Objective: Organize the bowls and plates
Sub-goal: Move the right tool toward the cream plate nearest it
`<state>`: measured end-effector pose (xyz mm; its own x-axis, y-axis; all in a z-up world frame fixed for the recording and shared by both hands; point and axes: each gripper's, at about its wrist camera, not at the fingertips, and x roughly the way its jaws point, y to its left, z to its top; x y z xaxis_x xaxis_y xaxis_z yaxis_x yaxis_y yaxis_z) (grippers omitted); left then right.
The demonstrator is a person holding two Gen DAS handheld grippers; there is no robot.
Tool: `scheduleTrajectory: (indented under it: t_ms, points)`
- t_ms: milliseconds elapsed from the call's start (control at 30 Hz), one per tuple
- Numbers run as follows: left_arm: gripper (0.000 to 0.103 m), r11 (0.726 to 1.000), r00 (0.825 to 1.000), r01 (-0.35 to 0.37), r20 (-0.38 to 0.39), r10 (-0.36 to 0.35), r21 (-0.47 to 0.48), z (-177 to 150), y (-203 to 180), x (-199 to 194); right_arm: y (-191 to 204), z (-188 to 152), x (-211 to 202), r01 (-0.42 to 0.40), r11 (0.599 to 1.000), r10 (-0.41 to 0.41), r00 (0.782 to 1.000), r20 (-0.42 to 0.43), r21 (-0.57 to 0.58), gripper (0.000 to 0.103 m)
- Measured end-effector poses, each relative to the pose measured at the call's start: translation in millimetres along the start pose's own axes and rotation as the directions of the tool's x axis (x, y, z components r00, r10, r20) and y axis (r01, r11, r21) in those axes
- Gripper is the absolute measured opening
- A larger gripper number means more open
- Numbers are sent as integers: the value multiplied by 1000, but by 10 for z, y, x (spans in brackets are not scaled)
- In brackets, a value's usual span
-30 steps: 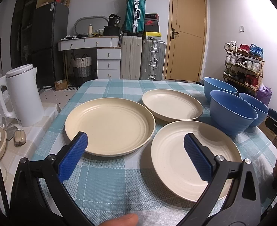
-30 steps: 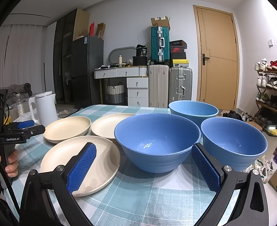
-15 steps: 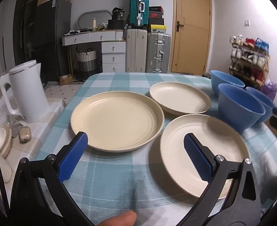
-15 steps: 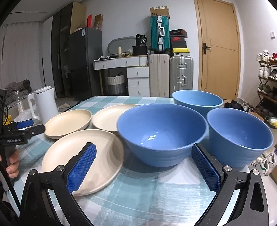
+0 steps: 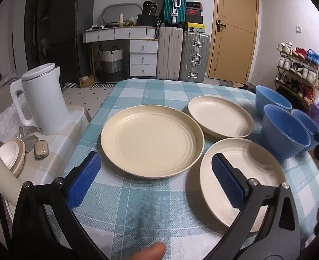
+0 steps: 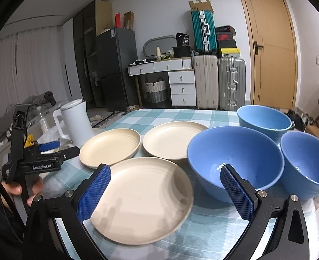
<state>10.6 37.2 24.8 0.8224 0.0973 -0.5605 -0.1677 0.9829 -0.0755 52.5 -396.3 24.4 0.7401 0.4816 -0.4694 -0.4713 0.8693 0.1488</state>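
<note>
Three cream plates lie on the checked tablecloth: a large one (image 5: 151,139) in the middle, one behind it to the right (image 5: 221,116), and a near one (image 5: 241,173). Three blue bowls (image 5: 286,131) stand at the right. My left gripper (image 5: 156,177) is open and empty, hovering over the table's front, its right finger above the near plate. My right gripper (image 6: 164,190) is open and empty, just above the near plate (image 6: 144,197), its right finger in front of the nearest bowl (image 6: 235,158). The other bowls (image 6: 264,120) (image 6: 306,162) stand behind and right.
A white kettle (image 5: 41,99) stands on a side counter left of the table, with a small dish (image 5: 13,156) and a case (image 5: 40,152). The table (image 5: 124,214) ends close in front. Suitcases, drawers and a shoe rack stand further back.
Both grippers rose and tilted down toward the table. The right one swung left, from facing the nearest bowl to over the near plate. Both stay open.
</note>
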Motion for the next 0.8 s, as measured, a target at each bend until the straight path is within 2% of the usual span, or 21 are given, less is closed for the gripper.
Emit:
scheduleTrajectory:
  t_ms: [233, 400, 800]
  points:
    - [102, 999, 999, -22, -30, 21, -35, 171, 152, -72, 73, 263, 108, -37, 998, 38, 999, -24, 52, 103]
    - [102, 996, 996, -16, -91, 7, -90, 235, 315, 42, 159, 443, 225, -65, 996, 69, 996, -60, 68, 103]
    - [102, 988, 990, -30, -143, 8, -149, 339, 577, 370, 366, 658, 726, -70, 994, 81, 988, -132, 85, 103]
